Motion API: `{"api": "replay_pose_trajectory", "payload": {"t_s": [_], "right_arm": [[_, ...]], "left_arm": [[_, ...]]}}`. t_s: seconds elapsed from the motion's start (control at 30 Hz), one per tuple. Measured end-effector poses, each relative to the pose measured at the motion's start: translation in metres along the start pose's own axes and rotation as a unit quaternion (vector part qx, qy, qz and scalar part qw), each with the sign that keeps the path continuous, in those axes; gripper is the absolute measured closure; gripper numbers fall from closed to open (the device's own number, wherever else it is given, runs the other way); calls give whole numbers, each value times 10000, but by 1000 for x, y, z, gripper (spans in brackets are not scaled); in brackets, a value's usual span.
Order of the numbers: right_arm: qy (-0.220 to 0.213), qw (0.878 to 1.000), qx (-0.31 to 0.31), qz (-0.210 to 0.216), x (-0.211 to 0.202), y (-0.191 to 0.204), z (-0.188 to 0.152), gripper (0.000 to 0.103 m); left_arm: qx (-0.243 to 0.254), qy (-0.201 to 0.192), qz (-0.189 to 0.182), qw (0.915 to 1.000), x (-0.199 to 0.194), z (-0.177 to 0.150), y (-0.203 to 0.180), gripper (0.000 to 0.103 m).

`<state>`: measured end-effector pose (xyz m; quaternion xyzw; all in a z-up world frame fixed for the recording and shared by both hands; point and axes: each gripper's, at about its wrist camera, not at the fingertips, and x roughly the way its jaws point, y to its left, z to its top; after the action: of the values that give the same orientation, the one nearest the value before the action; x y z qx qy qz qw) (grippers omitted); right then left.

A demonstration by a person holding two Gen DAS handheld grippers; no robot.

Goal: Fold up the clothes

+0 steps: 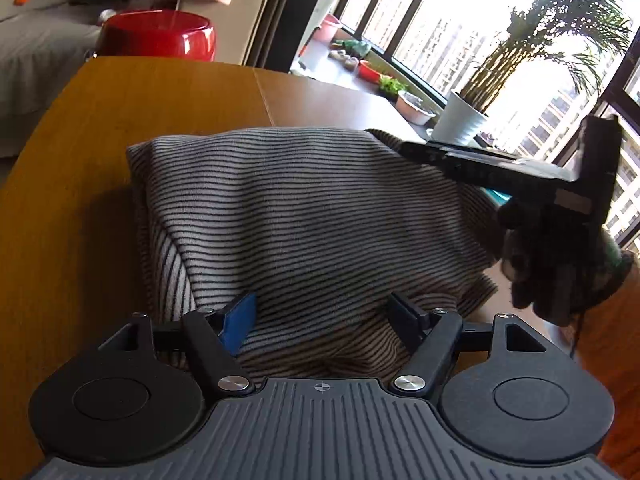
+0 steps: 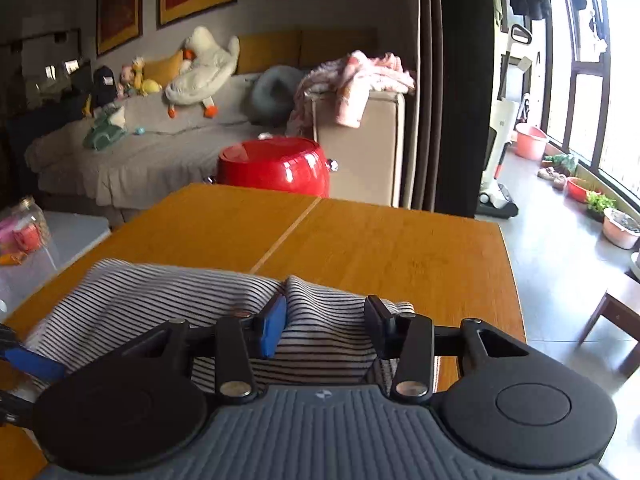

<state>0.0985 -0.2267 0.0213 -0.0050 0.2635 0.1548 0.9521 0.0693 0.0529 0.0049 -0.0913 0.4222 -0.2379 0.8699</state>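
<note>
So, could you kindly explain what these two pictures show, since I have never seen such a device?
Each picture comes from a camera on a hand-held two-finger gripper, looking forward along its fingers; a person holds one in each hand. In the left wrist view, the left gripper stands open over a striped garment on a wooden table. The right gripper reaches in from the right, at the cloth's far corner. In the right wrist view, that gripper is open too, with cloth between its fingers. Neither clamps the garment.
</note>
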Motion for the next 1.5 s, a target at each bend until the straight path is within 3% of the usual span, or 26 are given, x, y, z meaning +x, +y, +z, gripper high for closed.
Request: {"api": "replay_pose_trajectory", "payload": {"t_s": [0.17, 0.43, 0.5, 0.57, 0.63, 0.73, 0.83, 0.9, 1.03, 1.07, 1.13, 1.23, 1.4, 1.5], "right_arm": [[140, 9995, 136, -238, -3, -9, -20, 62], [347, 9970, 428, -551, -22, -15, -53, 61], [430, 9975, 381, -422, -40, -2, -63, 57], [529, 9983, 223, -9, -56, 15, -71, 51], [571, 9980, -11, 286, -68, 29, -77, 45], [538, 9967, -426, 432, -81, 44, -80, 40], [438, 9974, -537, 221, -75, 37, -70, 40], [369, 9975, -604, 73, -70, 31, -63, 40], [232, 9968, -737, -225, -61, 20, -49, 52], [327, 9966, -714, -247, -54, 17, -50, 53], [525, 9958, -706, -259, -38, 14, -58, 53], [469, 9968, -594, -263, -36, 11, -68, 53], [484, 9963, -629, -334, -44, 12, -71, 52], [487, 9966, -585, -312, -50, 15, -74, 52]], "left_arm": [[81, -52, -31, 9999, 8, 6, 5, 24], [-102, -612, 140, 9980, 48, 53, 25, 24], [-16, -721, 202, 9972, 60, 65, 24, 21], [86, -765, 228, 9968, 69, 73, 20, 12], [147, -760, 277, 9966, 72, 77, 13, 11], [72, -636, 353, 9973, 56, 71, 5, 11], [-126, -423, 387, 9983, 25, 55, 0, 10], [-121, -336, 205, 9992, 7, 41, -4, 10], [-80, -58, -215, 9997, -22, 14, -13, 22], [-60, 80, -353, 9993, -24, 8, -15, 29], [-67, 416, -611, 9972, -20, -2, -17, 32], [-122, 562, -522, 9970, -6, -6, -12, 33], [-440, 342, -486, 9973, 14, 12, 7, 36], [-360, 62, -305, 9989, 26, 24, 10, 36]]}}
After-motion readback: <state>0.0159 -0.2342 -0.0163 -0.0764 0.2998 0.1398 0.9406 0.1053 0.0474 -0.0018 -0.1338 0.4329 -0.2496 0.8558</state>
